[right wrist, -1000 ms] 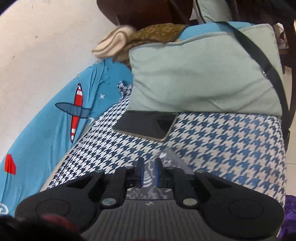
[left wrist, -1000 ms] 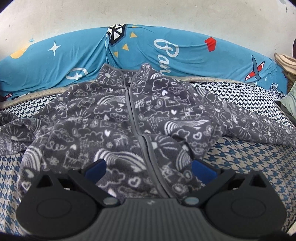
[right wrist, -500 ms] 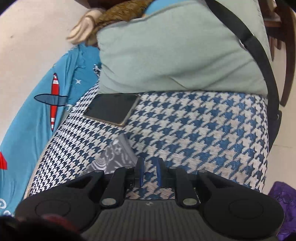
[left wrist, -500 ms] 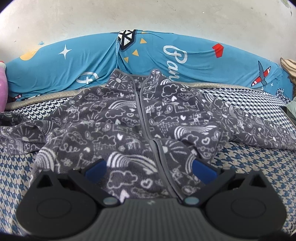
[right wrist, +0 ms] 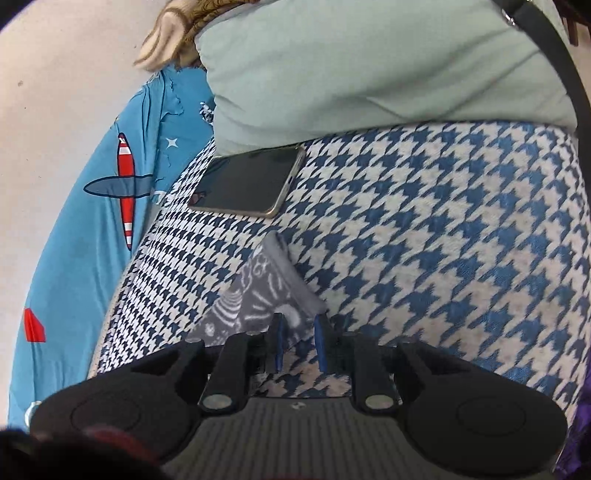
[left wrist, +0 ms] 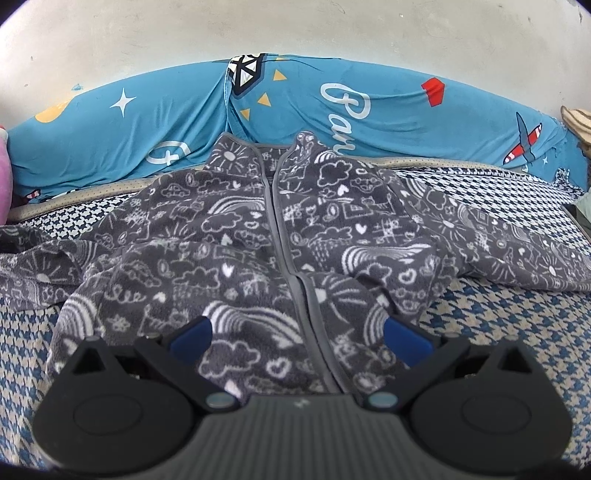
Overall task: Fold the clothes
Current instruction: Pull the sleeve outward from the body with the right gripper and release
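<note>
This is a home bedroom: a bed covered by a blue-and-cream houndstooth woven bedspread [left wrist: 517, 332] fills both views. Along a plain, scuffed off-white plaster wall [left wrist: 295, 26] at twelve o'clock in the left wrist view lies a long bolster in a bright blue cotton cover printed with stars, triangles and a red-striped aeroplane [left wrist: 369, 110]. In the right wrist view a pale green fabric pillow [right wrist: 369, 62] sits at twelve o'clock, a black-screened smartphone [right wrist: 247, 184] left lying just before it
</note>
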`<state>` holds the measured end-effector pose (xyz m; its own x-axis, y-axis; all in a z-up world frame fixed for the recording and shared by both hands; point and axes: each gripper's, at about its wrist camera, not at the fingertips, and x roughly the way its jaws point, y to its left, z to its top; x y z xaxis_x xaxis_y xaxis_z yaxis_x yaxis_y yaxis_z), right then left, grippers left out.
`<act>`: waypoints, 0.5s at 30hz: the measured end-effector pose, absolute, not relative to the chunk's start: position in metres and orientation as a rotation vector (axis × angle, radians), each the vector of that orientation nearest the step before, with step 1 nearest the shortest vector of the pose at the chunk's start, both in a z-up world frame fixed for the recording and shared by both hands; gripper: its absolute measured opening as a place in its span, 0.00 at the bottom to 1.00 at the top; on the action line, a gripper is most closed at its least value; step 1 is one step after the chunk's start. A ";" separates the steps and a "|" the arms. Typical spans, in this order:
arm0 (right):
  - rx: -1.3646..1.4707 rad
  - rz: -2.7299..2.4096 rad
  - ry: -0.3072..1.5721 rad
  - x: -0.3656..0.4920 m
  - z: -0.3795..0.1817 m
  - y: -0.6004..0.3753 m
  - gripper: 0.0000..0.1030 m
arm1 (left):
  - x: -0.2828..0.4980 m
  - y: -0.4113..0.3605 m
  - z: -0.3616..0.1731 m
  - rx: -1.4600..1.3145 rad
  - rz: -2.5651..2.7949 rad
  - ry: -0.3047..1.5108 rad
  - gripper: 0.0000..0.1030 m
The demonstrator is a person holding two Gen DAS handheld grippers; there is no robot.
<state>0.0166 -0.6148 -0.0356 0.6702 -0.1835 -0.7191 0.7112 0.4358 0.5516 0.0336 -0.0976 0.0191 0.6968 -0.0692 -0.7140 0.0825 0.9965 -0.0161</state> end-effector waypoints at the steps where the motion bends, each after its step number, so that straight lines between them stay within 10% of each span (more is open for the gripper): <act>1: 0.976 -0.603 0.628 0.017 -0.035 -0.614 0.18 | 0.034 -0.098 0.019 0.016 -0.083 0.797 1.00; 15: 1.035 -0.542 0.588 0.020 -0.029 -0.604 0.23 | 0.035 -0.101 0.018 0.022 -0.079 0.797 1.00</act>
<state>0.0199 -0.6042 -0.0286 0.7231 -0.1371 -0.6771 0.6638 0.4094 0.6260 0.0349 -0.1008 0.0178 0.6959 -0.0631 -0.7153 0.0793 0.9968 -0.0107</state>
